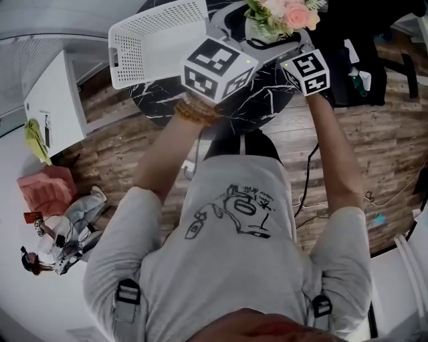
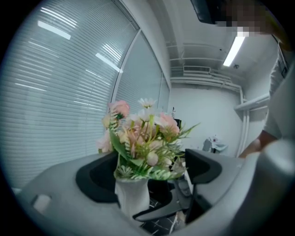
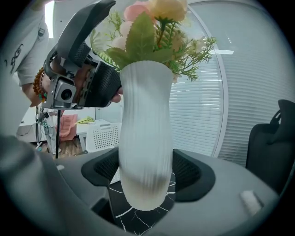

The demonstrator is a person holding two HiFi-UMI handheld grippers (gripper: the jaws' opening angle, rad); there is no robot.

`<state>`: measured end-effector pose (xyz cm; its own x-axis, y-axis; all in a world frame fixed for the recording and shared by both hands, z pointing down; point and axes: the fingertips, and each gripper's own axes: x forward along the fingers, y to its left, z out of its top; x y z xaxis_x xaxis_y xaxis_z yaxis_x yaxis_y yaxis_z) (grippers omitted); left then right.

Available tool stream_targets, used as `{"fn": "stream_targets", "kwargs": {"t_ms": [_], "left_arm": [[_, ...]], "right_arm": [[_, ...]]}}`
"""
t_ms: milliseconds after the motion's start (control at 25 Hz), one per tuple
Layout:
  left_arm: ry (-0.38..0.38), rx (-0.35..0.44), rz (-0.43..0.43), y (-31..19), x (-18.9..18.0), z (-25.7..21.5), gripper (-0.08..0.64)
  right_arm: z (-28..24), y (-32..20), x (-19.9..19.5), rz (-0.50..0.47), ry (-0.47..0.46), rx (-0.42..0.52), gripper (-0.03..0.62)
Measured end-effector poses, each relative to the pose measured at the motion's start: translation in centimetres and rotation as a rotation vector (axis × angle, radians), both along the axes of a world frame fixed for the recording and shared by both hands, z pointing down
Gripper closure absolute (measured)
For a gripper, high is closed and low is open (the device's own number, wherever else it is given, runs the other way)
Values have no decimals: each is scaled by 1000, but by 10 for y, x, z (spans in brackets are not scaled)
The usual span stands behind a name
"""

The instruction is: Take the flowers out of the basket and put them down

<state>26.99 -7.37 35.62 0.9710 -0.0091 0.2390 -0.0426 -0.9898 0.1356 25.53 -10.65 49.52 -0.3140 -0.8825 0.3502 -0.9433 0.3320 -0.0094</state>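
A white ribbed vase of pink and cream flowers hangs just above the black marbled table. My right gripper is shut on its lower body, a pad against each side. In the left gripper view the same vase and flowers stand between the wide jaws of my left gripper, which is open, with a gap on both sides. From the head view the flowers sit at the table's far edge, beyond both marker cubes.
The white perforated basket lies tipped on the round table to the left of the flowers. A white cabinet stands at the left and a black chair at the right. Window blinds run behind.
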Motion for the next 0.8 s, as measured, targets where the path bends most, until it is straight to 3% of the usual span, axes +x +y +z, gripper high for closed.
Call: {"fn": "stream_targets", "kwargs": {"t_ms": [800], "left_arm": [[-41,-97,-2,11,-5,84,120]], "right_arm": [[89,13,-10,-14,-15,-71,222]]}}
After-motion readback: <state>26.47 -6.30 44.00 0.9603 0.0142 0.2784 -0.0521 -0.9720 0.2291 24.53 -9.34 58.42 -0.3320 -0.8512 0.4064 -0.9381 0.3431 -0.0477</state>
